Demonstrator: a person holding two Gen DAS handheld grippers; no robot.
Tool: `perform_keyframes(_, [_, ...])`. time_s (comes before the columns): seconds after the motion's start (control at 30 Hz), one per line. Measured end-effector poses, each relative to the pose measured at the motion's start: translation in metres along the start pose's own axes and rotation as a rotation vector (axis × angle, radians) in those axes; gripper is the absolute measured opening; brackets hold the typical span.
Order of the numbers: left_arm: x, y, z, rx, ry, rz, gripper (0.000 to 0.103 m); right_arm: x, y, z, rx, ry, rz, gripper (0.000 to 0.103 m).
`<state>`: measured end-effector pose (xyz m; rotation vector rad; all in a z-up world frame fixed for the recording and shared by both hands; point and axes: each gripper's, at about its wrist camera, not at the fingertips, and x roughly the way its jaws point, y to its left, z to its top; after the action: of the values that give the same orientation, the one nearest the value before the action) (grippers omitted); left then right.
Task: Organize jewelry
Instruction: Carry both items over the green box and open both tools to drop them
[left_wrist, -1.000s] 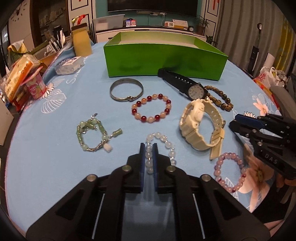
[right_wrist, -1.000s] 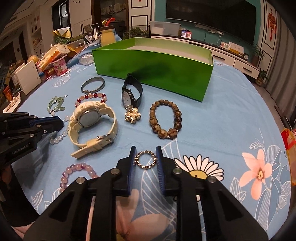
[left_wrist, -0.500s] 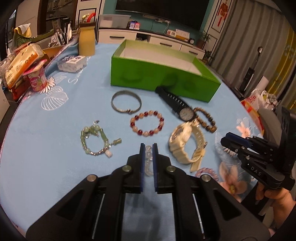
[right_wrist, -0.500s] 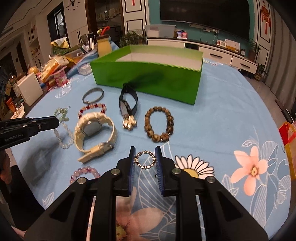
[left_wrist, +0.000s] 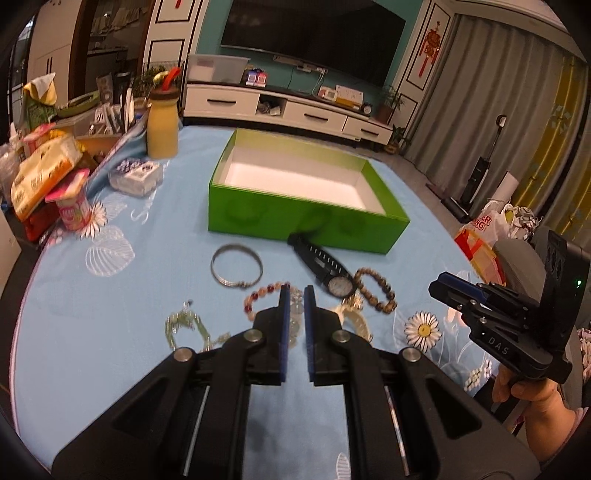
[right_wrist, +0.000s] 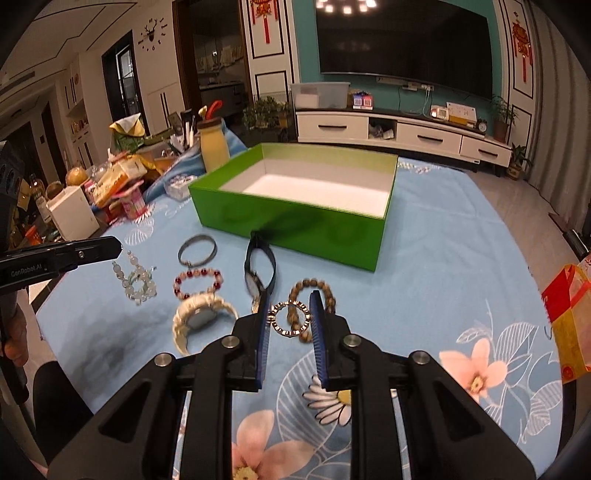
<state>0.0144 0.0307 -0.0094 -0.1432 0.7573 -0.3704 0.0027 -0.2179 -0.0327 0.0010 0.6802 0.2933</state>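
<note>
Both grippers hold jewelry aloft — left fingers (left_wrist: 283, 310) clamp a clear-bead bracelet (right_wrist: 127, 277), right fingers (right_wrist: 263, 317) a rhinestone ring (right_wrist: 289, 318).

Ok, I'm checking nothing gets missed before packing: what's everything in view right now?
Green box: one, green outside, white inside, far middle of table.
Silver bangle: one, silver, before the box's left part.
Red-and-pale bead bracelet: one, nearer than the bangle.
Black watch: one, black, strap end by the box.
Cream watch: one, cream, near middle.
Brown bead bracelet: one, brown, right of the black watch.
Green bead bracelet: one, pale green, left.
Clear bead bracelet: one, clear, in left jaws.
Studded ring: one, gold-toned, in right jaws.
Yellow bottle: one, far left.
Tablecloth: one, blue floral.
Left gripper: black, shut.
Right gripper: black, shut.
Hand: one, holding right gripper.
</note>
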Motion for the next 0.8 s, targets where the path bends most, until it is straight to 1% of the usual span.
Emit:
perform_keyframes(0.23, [0.000, -0.006, 0.035, 0.024, -0.058, -0.010, 0.007, 0.000, -0.006, 0.022, 0.002, -0.047, -0.005, 0.021])
perform_keyframes(0.47, [0.015, -0.007, 0.073, 0.011, -0.073, -0.030, 0.007, 0.006, -0.016, 0.048, 0.027, -0.095, -0.003, 0.021])
perform_keyframes(0.63, [0.036, -0.006, 0.102, 0.007, -0.069, -0.024, 0.007, 0.019, -0.028, 0.070, 0.049, -0.117, 0.002, 0.021])
perform_keyframes(0.8, [0.069, -0.006, 0.126, 0.006, -0.048, 0.006, 0.007, 0.042, -0.040, 0.087, 0.085, -0.108, 0.020, 0.021])
